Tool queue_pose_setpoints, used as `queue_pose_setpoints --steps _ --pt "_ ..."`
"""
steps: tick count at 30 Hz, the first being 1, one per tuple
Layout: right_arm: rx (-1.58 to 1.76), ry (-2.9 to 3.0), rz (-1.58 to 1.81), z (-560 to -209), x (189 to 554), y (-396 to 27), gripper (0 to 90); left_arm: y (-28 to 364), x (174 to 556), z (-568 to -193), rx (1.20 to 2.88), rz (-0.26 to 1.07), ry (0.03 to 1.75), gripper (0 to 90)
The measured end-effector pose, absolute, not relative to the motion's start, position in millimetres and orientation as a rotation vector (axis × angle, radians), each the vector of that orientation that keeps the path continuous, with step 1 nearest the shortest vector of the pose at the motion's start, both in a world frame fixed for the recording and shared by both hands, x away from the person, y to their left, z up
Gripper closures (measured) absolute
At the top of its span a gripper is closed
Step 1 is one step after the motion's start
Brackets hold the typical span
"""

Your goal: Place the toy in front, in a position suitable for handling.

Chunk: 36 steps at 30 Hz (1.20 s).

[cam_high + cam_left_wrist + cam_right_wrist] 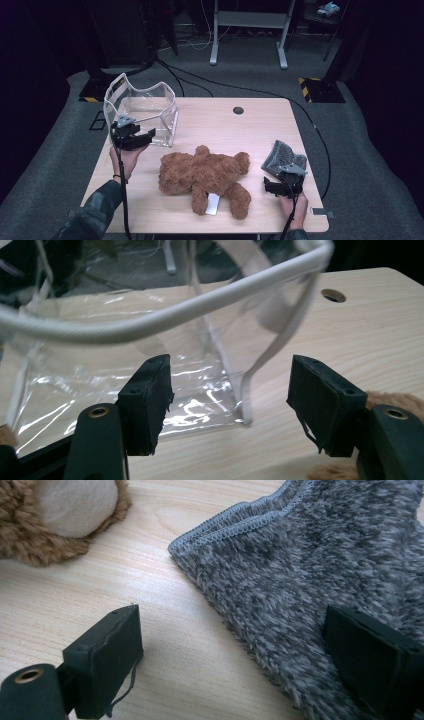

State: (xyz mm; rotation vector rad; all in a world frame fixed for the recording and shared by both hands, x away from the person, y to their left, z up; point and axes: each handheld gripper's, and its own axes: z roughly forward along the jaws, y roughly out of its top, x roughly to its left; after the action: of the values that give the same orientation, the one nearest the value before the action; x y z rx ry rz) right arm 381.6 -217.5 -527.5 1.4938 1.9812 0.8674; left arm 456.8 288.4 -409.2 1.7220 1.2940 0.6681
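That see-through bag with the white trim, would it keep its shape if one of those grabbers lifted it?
Probably not fully. The clear bag has thin, creased plastic walls, so it would likely sag or fold. Its white rim looks firmer and may hold the mouth open. It appears empty, so probably light, and the glossy plastic could slip between the pads.

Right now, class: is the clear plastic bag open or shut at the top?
Open: the clear plastic bag stands upright, its white-trimmed rim spread wide, nothing visible inside.

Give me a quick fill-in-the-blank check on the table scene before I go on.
1. The teddy bear lies between the clear bag and the grey ____.
2. The left gripper is nearest the ____.
3. The right gripper's fingers stand ____.
4. The table is made of ____.

Missing words: cloth; clear bag; open; wood
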Motion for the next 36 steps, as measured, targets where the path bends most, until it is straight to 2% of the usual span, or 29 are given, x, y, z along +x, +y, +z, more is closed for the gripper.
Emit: queue_pose_setpoints --steps 11,15,21,24,26,29,36 --pt "1.504 1.979 0.869 -527.4 381.4 -217.3 8.9 245.0 448.0 -375.1 1.785 0.820 1.097 33.5" --pt "1.504 1.979 0.869 -527.3 381.3 -217.4 8.9 240.8 462.4 -368.0 1.786 0.849 1.118 35.3" --pt "1.505 1.979 0.870 -527.3 381.4 -217.4 8.9 240.9 489.8 -375.1 1.825 0.802 1.196 50.2" --pt "1.505 1.980 0.871 -527.3 381.4 -217.5 8.9 246.4 497.1 -377.4 1.829 0.792 1.205 65.2" --pt "1.506 1.979 0.871 -527.3 381.4 -217.5 8.9 249.5 499.6 -378.1 1.832 0.767 1.200 72.1" --pt "1.506 1.979 0.870 -527.3 381.4 -217.4 8.9 251.5 503.1 -376.3 1.848 0.781 1.183 75.3" --pt "1.506 1.980 0.868 -527.3 381.4 -217.3 9.0 256.6 514.5 -374.8 1.874 0.807 1.173 76.4"
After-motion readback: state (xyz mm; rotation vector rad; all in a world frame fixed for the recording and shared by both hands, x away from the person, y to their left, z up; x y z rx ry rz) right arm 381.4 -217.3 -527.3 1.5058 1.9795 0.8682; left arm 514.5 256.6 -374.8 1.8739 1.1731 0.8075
